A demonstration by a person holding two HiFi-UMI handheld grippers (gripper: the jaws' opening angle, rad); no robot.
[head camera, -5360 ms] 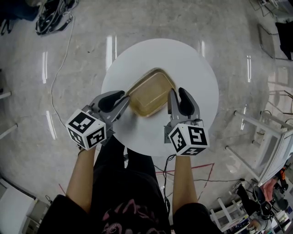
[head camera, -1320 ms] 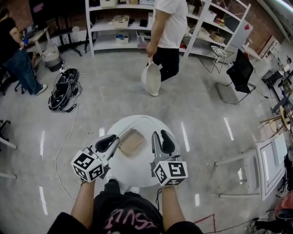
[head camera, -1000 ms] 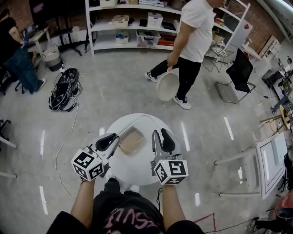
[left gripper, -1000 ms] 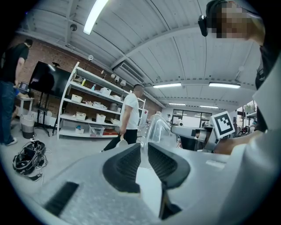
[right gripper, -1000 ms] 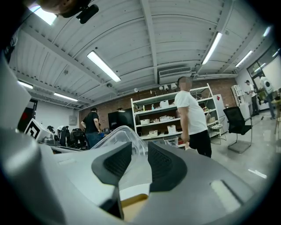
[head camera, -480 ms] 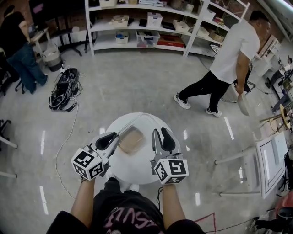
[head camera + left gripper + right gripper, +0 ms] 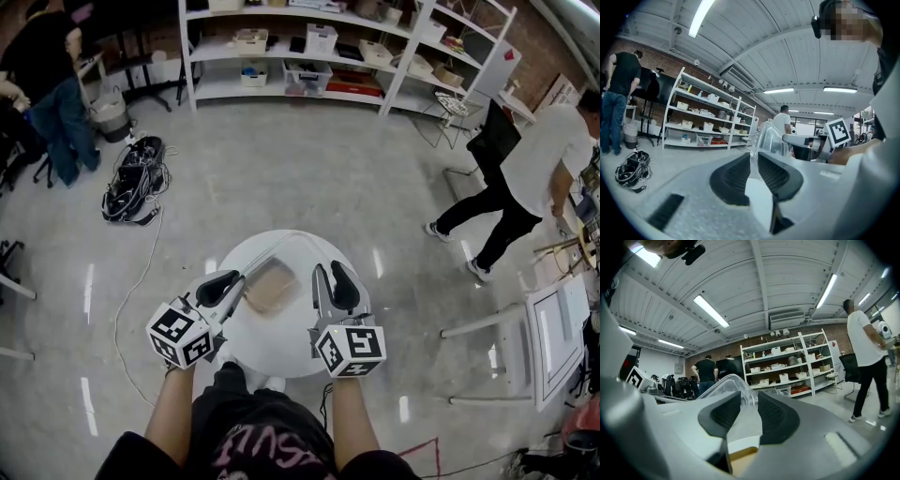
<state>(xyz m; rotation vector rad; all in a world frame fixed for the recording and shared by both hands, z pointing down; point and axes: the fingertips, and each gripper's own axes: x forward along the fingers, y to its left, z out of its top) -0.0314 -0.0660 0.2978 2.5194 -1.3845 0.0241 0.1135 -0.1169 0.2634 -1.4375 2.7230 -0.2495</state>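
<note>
Jaws of left gripper and right gripper are pinching opposite rims of clear container, hanging inside round table's edge.

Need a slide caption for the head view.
Left gripper and right gripper clamp opposite sides of a clear rectangular plastic container over a round white table.

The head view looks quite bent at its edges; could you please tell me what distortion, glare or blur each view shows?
Head view: fisheye bows the white shelves, light streaks glare on the glossy grey floor. Left gripper view: dark vignette, mosaic patch top right. Right gripper view: clear plastic container looks soft.
</note>
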